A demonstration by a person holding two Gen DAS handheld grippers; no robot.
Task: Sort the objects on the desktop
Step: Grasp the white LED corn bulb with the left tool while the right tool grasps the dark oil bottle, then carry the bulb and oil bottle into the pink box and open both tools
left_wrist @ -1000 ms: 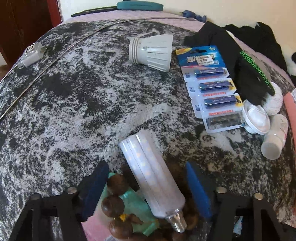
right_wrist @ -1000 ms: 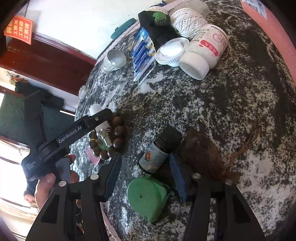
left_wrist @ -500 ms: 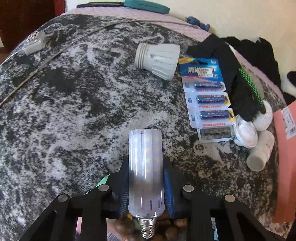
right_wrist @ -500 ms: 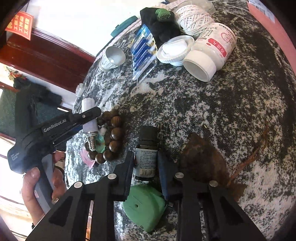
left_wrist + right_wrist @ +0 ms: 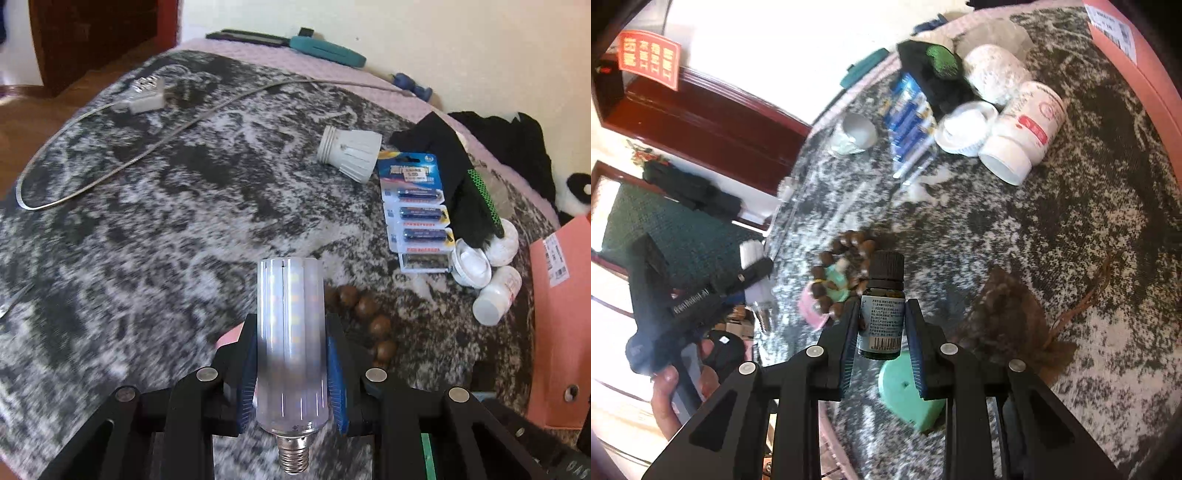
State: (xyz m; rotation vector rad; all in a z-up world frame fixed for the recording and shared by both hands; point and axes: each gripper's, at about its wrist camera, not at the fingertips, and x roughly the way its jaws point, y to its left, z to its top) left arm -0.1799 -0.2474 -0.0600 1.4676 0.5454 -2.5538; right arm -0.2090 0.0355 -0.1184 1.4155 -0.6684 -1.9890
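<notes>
My left gripper [image 5: 291, 373] pinches a long white bulb [image 5: 291, 343], screw base toward me, lifted above the grey mottled cloth [image 5: 147, 258]. Past it lie a cone-shaped lamp [image 5: 351, 154], then a battery pack [image 5: 417, 206], a black glove [image 5: 469, 184], a white lid [image 5: 471, 267] and a white pill bottle [image 5: 496, 297] bunched close together, with a pink box [image 5: 565, 332] at the far right.

My right gripper [image 5: 881, 343] clamps a small dark bottle [image 5: 882, 306], cap pointing away, above a bead bracelet [image 5: 842, 273], a green case [image 5: 908, 391] and a brown pouch [image 5: 1008, 321].

I'd judge the sorting partway: two items are in hand and the rest lie loose; no clear sorted groups show.
</notes>
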